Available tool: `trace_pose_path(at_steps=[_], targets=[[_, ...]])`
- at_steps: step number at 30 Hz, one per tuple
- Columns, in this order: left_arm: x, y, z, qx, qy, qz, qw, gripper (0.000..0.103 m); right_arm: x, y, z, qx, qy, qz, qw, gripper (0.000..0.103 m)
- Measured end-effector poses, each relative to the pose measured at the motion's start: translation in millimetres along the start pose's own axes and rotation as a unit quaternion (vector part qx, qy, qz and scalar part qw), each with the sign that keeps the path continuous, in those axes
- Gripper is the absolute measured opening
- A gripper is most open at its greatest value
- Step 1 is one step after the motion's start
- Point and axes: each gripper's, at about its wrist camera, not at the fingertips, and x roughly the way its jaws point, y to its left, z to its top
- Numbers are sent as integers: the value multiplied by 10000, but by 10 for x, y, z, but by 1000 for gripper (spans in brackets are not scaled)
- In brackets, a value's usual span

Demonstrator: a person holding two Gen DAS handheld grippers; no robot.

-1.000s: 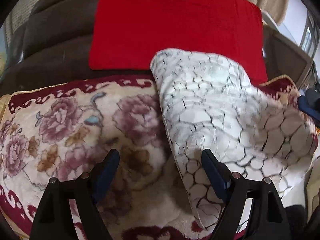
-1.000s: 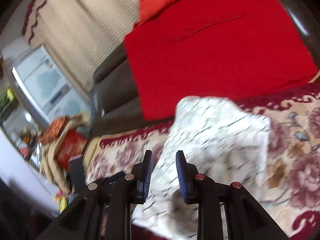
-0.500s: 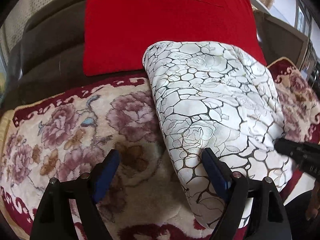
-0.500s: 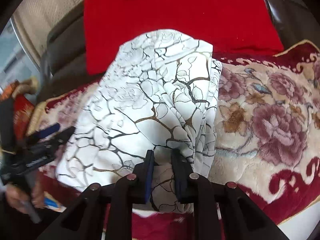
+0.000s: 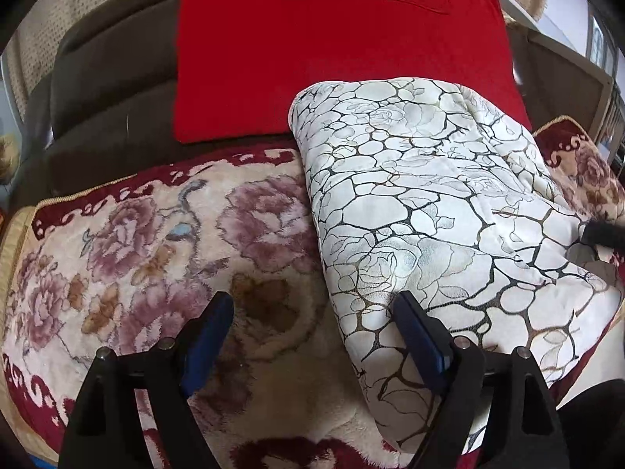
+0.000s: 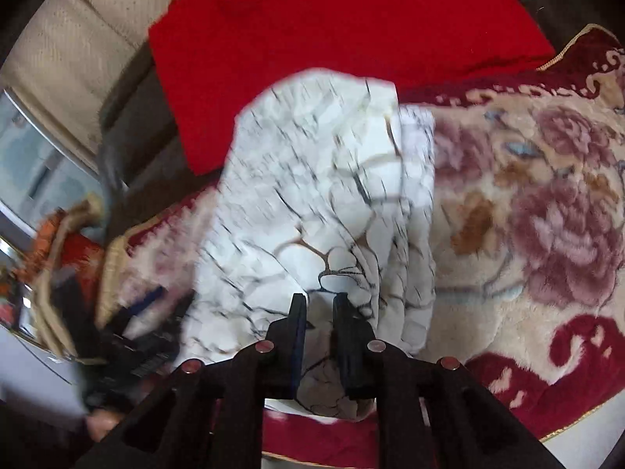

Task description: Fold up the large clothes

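The white crackle-print garment (image 5: 429, 211) now lies flat as a thick folded bundle on the flowered plush blanket (image 5: 156, 242), where a second ago its right side was still blurred and lifted in mid-swing; the fold has come down and settled. The right gripper (image 6: 319, 305) has sunk with it and its jaws have drawn in from a loose gap to a tight pinch on a bunch of the cloth at the bundle's near edge, fabric plainly squeezed between the blue pads. The left gripper (image 5: 312, 312) has hardly stirred: its jaws stand spread wide and grip nothing, one finger over the blanket and the other resting on or just above the garment's left edge; I cannot tell which. To my eye that means one fold is done and the right hand is either laying the last edge down or taking hold for another fold, while the left waits for a corner. Behind the bundle a red cloth (image 5: 343, 47) is draped over the back of the dark sofa (image 5: 109, 90), its lower edge touching or just behind the garment's far end. At the sofa's end sits a blurred heap of orange and tan things (image 6: 66, 242). Nothing lies on the bundle itself; the open blanket to its left gives room, though the pile is soft and may drag at the cloth.
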Motion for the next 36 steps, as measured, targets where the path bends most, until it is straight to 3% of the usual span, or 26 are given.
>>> trace_pose_path(at_steps=[6,12,14,18,21,27,31,36], targets=[[-7,-59,11,108,-96,100,9998,85,49,136,525,-52,-280,-353,9990,18],[-10,-53,12,160,-129,85,9998,85,820,-213,810,424,417,-1049,9927,19],[-13,-64,6,206,-158,121,9996,85,1056,-393,779,645,643,-942,9914,19],[-20,-46,3,205,-153,103,9996,85,991,-441,821,771,536,-776,9926,19],[-29,-38,1,192,-152,117,9996,85,808,-344,789,593,532,-852,9932,18],[-45,-37,-5,178,-155,133,9996,85,270,16,539,134,291,-480,9983,20],[-60,-41,-10,182,-170,159,9996,85,38,184,265,-163,205,-464,9986,29],[-61,-44,-17,211,-188,138,9995,85,370,40,22,-327,553,-851,9943,30]])
